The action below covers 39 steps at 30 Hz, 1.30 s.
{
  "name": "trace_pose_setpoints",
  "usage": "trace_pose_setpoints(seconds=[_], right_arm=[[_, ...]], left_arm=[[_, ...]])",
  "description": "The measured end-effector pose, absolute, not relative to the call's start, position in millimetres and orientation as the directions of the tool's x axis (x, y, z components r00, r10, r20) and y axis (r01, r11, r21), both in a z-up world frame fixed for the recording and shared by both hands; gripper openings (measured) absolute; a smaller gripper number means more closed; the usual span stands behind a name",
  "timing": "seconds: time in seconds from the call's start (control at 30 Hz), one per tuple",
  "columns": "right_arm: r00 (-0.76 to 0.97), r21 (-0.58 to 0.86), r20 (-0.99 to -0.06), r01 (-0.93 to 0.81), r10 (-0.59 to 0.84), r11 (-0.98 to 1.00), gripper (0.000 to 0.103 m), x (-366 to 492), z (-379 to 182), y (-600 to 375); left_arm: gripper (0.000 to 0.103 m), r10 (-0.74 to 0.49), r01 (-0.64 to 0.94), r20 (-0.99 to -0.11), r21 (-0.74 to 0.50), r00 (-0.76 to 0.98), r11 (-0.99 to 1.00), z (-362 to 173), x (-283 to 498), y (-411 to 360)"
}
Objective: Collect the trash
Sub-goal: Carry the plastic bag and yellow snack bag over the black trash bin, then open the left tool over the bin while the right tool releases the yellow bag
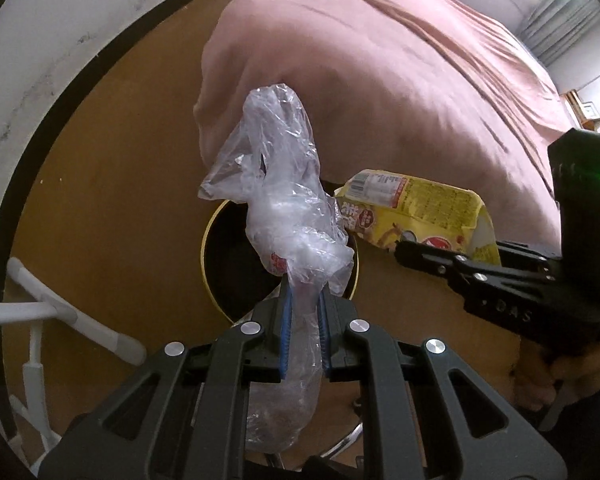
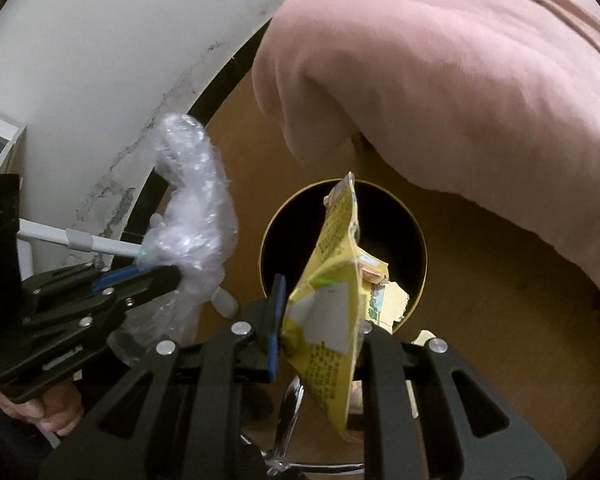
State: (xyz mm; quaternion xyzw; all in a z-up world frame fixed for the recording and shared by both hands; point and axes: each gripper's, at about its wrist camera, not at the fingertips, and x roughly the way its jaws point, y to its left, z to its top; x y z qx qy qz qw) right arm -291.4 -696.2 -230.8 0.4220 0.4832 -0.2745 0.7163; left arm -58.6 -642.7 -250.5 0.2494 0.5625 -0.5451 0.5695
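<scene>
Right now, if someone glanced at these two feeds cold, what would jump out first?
Two pieces of trash held over a round dark bin on the brown floor: a crumpled clear plastic bag pinched in the left gripper, and a yellow snack wrapper clamped in the right gripper, right above the opening. Behind them, a big pink bedcover drapes down beside the bin.

The bag was clear, crinkled, glossy plastic; the wrapper glossy printed foil; the blanket matt cloth; the floor smooth wood.
</scene>
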Motion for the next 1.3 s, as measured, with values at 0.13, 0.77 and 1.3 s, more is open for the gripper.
trace_pose_setpoints(seconds=[0.13, 0.77, 1.3], right_arm=[[0.388, 0.348, -0.922, 0.805, 0.018, 0.48, 0.017, -299.3, -230.5, -700.1], [0.399, 0.363, -0.916, 0.797, 0.031, 0.483, 0.065, -298.2, -230.2, -687.8], [0.541, 0.229, -0.819, 0.613, -0.19, 0.756, 0.07, -225.3, -36.6, -598.8]], left_arm=[[0.025, -0.335, 0.909, -0.916, -0.318, -0.221, 0.269, -253.2, -63.3, -651.6], [0.074, -0.473, 0.923, -0.863, -0.314, -0.179, 0.224, -159.0, -79.6, -602.7], [0.092, -0.633, 0.851, -0.755, -0.209, 0.173, 0.481, 3.2, -20.7, -409.8]])
